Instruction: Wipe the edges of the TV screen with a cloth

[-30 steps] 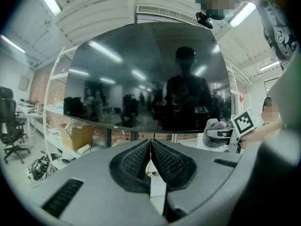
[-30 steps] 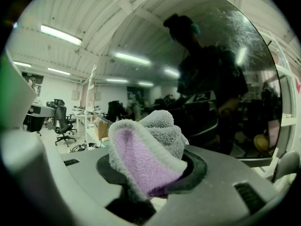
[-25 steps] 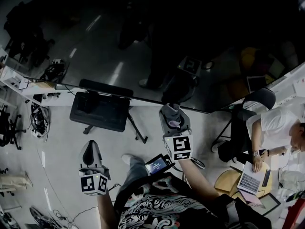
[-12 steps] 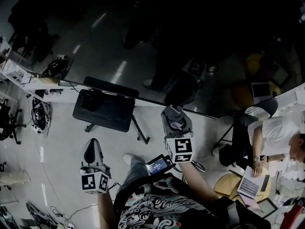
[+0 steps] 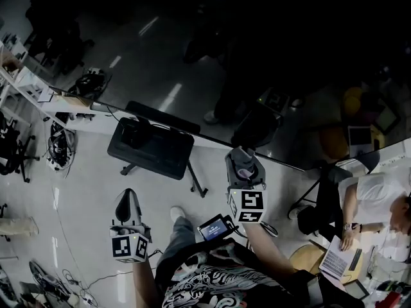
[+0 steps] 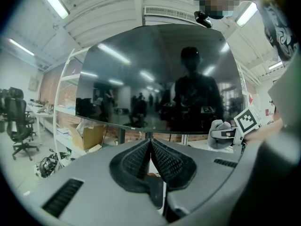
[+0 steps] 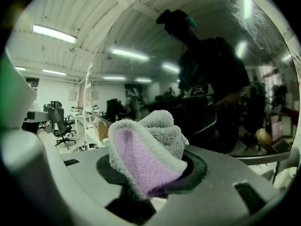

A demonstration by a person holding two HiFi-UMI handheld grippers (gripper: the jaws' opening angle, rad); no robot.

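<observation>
We see a pale, glossy floor [image 5: 83,191] with a tangle of cables [image 5: 58,147] lying by a white shelf [image 5: 38,95] at the left. Overhead, a white ribbed ceiling [image 6: 108,8] carries long tube lights [image 7: 51,33] and a vent grille [image 6: 169,14]. We make out a brick wall [image 6: 47,86] behind a white shelving rack [image 6: 63,98], with a cardboard box [image 6: 91,136] on a low shelf. A black office chair [image 6: 18,121] stands at the far left. At the right, we find a seated person [image 5: 372,194] in a white top leaning over an open laptop [image 5: 338,256].
</observation>
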